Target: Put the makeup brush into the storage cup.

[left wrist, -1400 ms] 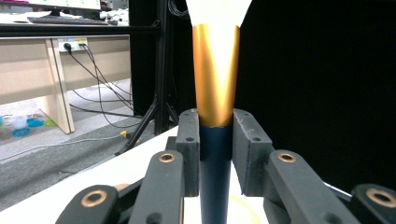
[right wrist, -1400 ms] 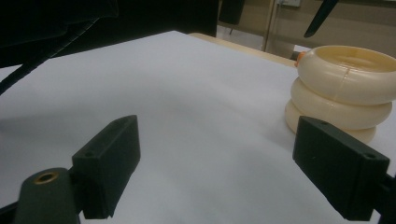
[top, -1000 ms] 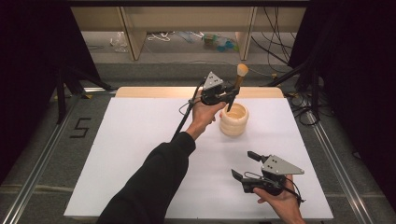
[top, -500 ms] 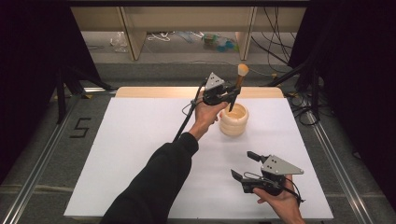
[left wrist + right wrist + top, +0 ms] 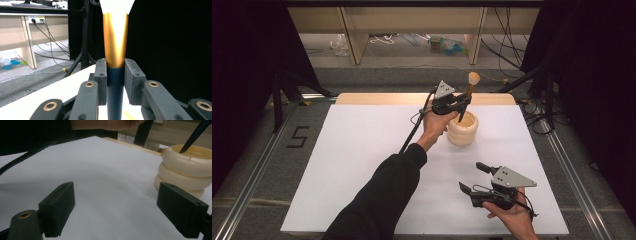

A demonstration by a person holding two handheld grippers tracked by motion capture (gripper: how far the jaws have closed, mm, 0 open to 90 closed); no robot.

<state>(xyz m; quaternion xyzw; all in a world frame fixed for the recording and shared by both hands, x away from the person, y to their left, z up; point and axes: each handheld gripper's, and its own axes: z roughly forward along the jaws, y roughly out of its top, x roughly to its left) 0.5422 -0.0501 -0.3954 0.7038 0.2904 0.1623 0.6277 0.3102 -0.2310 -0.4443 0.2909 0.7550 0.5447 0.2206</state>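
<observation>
My left gripper (image 5: 462,103) is shut on a makeup brush (image 5: 470,89) with a dark handle, a gold ferrule and pale bristles on top. The brush stands nearly upright, and its handle end dips into a cream ringed holder (image 5: 462,132) at the back of the white table (image 5: 362,150). In the left gripper view the jaws clamp the dark handle (image 5: 115,97) just below the ferrule (image 5: 115,42). My right gripper (image 5: 471,176) rests open near the front right edge with nothing between its jaws. In its own view, my right gripper (image 5: 122,205) faces the holder (image 5: 185,170) and the handle tip (image 5: 192,137).
A dark sleeve (image 5: 382,200) reaches across the middle of the table, with the left gripper's cable (image 5: 412,132) trailing beside it. Behind the table are wooden shelf legs (image 5: 354,45), loose cables and black stand legs (image 5: 522,80). A "5" mark (image 5: 298,137) lies on the floor at left.
</observation>
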